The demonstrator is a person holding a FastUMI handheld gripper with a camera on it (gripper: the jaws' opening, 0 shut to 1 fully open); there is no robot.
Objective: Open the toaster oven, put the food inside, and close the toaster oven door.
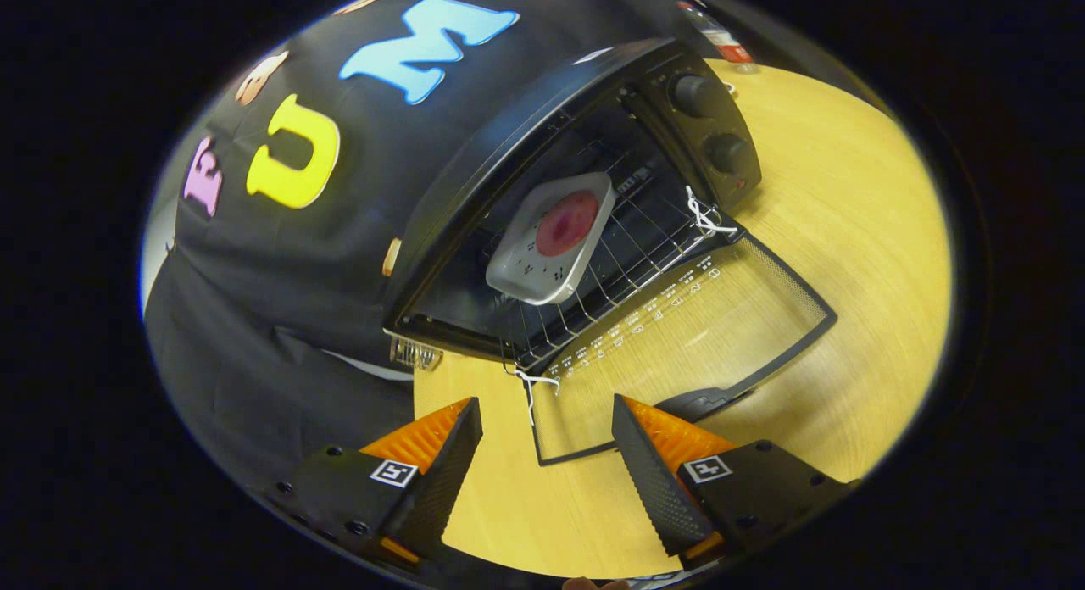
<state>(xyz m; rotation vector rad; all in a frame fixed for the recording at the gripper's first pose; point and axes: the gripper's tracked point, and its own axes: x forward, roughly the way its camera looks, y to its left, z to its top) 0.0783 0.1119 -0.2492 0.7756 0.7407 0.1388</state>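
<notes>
Two fingers of the gripper (547, 442) stand wide apart, holding nothing, above the wooden table (848, 259). Just ahead of them lies the toaster oven's glass door (703, 336), folded down flat on the table, its handle (703, 401) nearest the fingers. Beyond the door the toaster oven (585, 208) stands open, and a pale tray (519, 268) with a round red food (566, 224) rests on its wire rack (627, 268). Two knobs (697, 96) sit beside the opening.

Black toaster oven (542, 149), white tray (525, 264), red food (566, 224), pale wood-grain table (848, 234)
</notes>
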